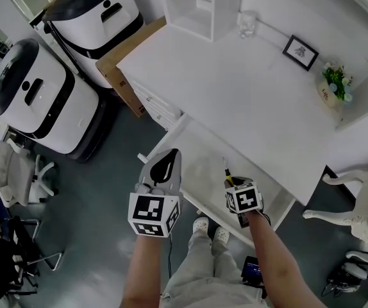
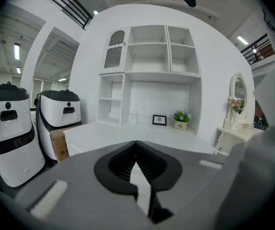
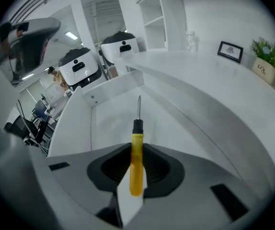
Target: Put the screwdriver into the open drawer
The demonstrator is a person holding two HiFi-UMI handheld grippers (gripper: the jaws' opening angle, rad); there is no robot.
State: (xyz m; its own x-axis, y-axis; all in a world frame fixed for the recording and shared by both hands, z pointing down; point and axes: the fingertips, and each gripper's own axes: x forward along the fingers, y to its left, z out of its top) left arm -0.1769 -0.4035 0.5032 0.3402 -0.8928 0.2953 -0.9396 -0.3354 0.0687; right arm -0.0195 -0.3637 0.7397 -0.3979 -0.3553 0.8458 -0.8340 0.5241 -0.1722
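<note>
The screwdriver (image 3: 136, 163) has a yellow handle, a black collar and a thin metal shaft. My right gripper (image 3: 136, 146) is shut on its handle, and the shaft points down into the open white drawer (image 3: 75, 128). In the head view the right gripper (image 1: 231, 180) hangs over the drawer (image 1: 200, 162) near its front right part, with the screwdriver (image 1: 225, 170) tip above the drawer floor. My left gripper (image 1: 172, 154) hovers over the drawer's left end. Its jaws meet at the tips with nothing between them, as the left gripper view shows for the left gripper (image 2: 136, 145).
The white desk top (image 1: 235, 88) behind the drawer carries a picture frame (image 1: 301, 52) and a potted plant (image 1: 336, 82). A shelf unit (image 1: 200, 5) stands at the back. Two white machines (image 1: 36, 95) and a cardboard box (image 1: 117, 69) stand left, a white chair (image 1: 357, 197) right.
</note>
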